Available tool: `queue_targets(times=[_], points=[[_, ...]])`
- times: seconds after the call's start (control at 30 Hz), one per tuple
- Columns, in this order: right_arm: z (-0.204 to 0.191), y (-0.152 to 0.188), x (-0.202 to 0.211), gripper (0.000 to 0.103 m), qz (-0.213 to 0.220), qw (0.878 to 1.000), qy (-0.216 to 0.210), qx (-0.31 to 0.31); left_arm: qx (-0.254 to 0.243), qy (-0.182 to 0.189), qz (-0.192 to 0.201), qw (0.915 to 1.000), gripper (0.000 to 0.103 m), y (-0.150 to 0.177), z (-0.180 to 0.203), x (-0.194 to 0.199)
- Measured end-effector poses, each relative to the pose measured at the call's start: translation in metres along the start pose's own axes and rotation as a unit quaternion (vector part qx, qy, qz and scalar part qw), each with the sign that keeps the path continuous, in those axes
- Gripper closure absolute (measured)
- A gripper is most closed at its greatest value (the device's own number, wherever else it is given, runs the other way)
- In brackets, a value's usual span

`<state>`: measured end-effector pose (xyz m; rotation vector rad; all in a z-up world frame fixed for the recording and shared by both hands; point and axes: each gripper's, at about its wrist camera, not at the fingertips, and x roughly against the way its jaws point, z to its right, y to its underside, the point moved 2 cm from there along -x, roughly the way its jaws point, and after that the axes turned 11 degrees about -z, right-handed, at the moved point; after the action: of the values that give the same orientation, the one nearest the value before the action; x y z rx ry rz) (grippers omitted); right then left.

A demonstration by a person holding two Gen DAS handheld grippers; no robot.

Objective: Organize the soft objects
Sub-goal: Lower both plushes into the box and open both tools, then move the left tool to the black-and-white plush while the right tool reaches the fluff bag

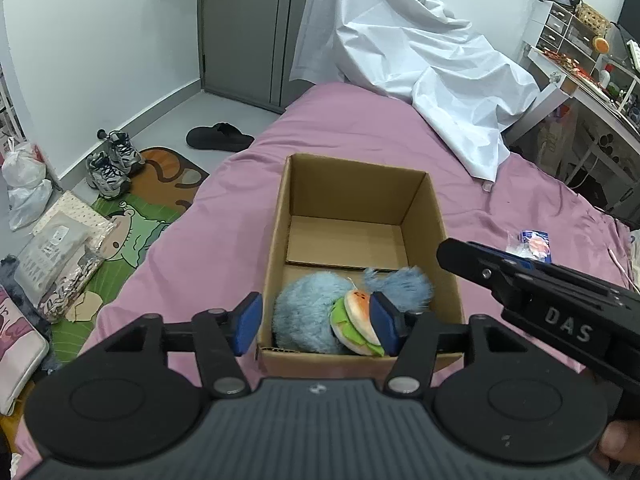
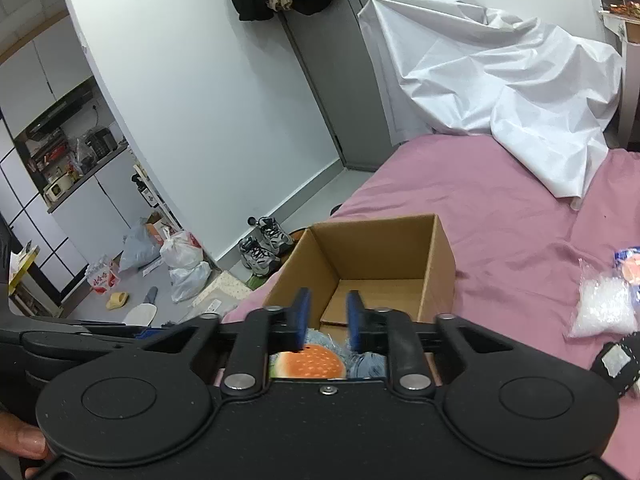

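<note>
An open cardboard box [image 1: 424, 216] stands on the pink bed. In its near end lie a fluffy blue plush [image 1: 304, 316] and a burger-shaped plush [image 1: 358, 320] leaning against it. My left gripper [image 1: 316, 324] hangs open over that end, its left pad outside the box wall and its right pad beside the burger. My right gripper [image 2: 327, 318] is open a little above the same spot, with nothing between its pads. The burger plush [image 2: 316, 364] and blue plush [image 2: 368, 362] show beneath it. In the left wrist view the right gripper [image 1: 452, 254] reaches in from the right over the box rim.
A crumpled white sheet [image 1: 432, 68] covers the far end of the bed. A bag of white bits [image 2: 604, 312], a blue-and-orange packet [image 1: 534, 244] and a dark item [image 2: 616, 360] lie right of the box [image 2: 440, 264]. Shoes [image 1: 114, 162] and bags sit on the floor left of the bed.
</note>
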<state>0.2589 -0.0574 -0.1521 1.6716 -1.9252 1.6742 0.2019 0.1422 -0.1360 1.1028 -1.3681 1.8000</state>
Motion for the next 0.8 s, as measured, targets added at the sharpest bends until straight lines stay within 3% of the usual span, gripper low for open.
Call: queue_targets(times=[0.23, 0.4, 0.67, 0.8], points=[[0.012, 0.004, 0.015, 0.063, 0.010, 1.000, 0.008, -0.018, 0.002, -0.001, -0.003, 1.0000, 0.041, -0.001, 0.001, -0.003], [0.029, 0.008, 0.028, 0.056, 0.016, 0.999, 0.025, -0.030, -0.003, -0.003, 0.008, 1.0000, 0.030, -0.001, 0.007, -0.001], [0.051, 0.019, 0.041, 0.025, 0.020, 0.998, 0.057, -0.035, -0.017, -0.005, 0.014, 0.9997, 0.026, -0.004, 0.028, -0.004], [0.066, 0.025, 0.048, 0.021, 0.024, 0.996, 0.073, -0.041, -0.023, 0.000, 0.015, 0.9996, 0.023, -0.003, 0.042, -0.007]])
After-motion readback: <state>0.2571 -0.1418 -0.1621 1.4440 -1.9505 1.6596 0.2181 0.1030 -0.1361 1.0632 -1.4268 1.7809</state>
